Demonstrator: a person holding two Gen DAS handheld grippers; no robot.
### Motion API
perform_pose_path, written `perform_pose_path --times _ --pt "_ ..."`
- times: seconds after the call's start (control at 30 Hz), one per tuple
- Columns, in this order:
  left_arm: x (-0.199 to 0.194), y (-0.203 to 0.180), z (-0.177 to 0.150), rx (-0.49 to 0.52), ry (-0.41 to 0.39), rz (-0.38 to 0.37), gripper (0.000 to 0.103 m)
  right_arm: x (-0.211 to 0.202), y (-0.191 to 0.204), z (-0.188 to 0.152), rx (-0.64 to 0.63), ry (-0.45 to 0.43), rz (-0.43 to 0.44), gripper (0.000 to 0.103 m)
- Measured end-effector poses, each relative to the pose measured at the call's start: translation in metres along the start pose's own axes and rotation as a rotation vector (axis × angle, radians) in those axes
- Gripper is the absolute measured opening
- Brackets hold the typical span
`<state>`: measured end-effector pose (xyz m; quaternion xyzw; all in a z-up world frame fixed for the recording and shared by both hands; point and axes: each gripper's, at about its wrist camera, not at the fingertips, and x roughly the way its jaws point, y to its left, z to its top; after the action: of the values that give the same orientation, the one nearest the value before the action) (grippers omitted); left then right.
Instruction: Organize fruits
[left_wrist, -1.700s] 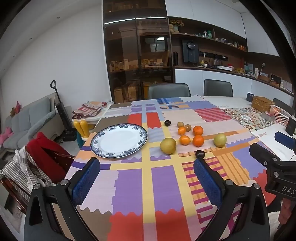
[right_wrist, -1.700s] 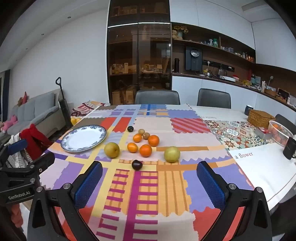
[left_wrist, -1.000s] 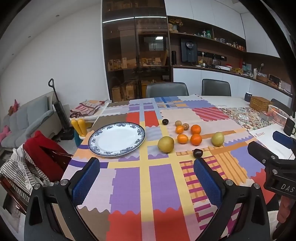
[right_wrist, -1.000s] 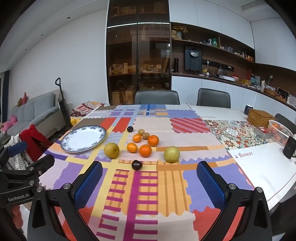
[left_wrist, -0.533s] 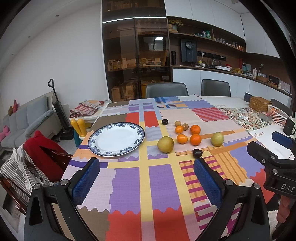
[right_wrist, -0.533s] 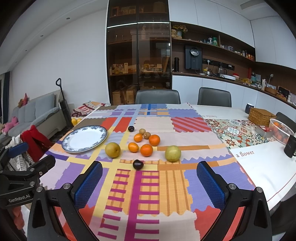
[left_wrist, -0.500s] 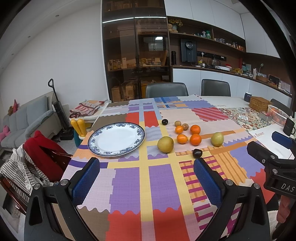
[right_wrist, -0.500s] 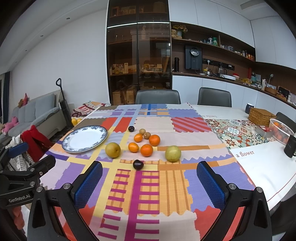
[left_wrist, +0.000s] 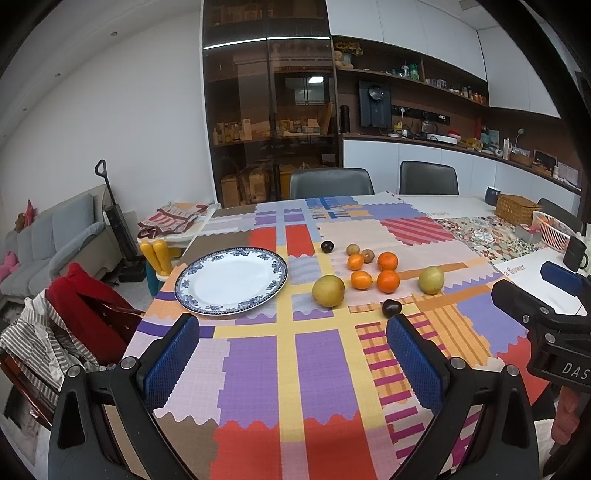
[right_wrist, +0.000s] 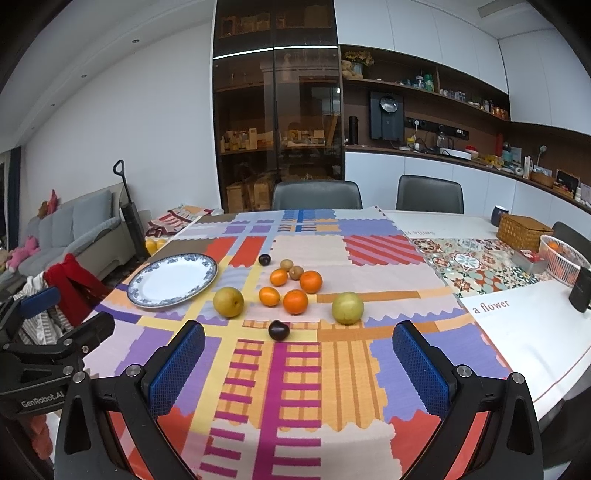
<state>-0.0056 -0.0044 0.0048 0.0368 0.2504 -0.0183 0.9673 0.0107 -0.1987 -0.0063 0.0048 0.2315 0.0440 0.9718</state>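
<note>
At the left of the desk (left_wrist: 255, 373), the blue-rimmed plate (left_wrist: 231, 280) lies bare on the patchwork cloth (right_wrist: 295, 373), near the desk's left edge; judging from the task, it is the place meant to gather the fruit, which would explain why it was left with nothing on it and set just beside the cluster. To its right, and apart from its rim, sits a yellow-brown pear (left_wrist: 328, 291), the closest fruit to the plate and probably the easiest first pick for the left side. Further right is the loose group: four oranges, two smaller ones (left_wrist: 361, 279) toward the plate and two larger ones (left_wrist: 388, 281) beyond, with two small brown kiwis (right_wrist: 291, 268) behind them and a dark plum (right_wrist: 264, 259) at the far side. A second dark plum (right_wrist: 279, 329) lies alone toward the near side, and a greenish pear (right_wrist: 347, 307) closes the group on the right. All fruit rests on the cloth, none on the plate, so the sorting looks not yet begun. The left tool (left_wrist: 293, 354) hangs over the near part of the desk, its blue pads spread wide and holding nothing, facing the gap between plate and yellow-brown pear. The right tool (right_wrist: 299, 363) is likewise released and empty, its pads framing the near plum and greenish pear, well short of touching either. Both spread wide suits round fruit, which could roll if nudged off-centre.
</note>
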Motion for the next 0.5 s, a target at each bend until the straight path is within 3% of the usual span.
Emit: perform_pose_path --times 0.5 --pt "0.0014 0.0048 -0.0015 -0.004 -0.009 0.001 0.103 -0.0057 -0.0006 0.0025 0.002 -0.010 0.022 0.103"
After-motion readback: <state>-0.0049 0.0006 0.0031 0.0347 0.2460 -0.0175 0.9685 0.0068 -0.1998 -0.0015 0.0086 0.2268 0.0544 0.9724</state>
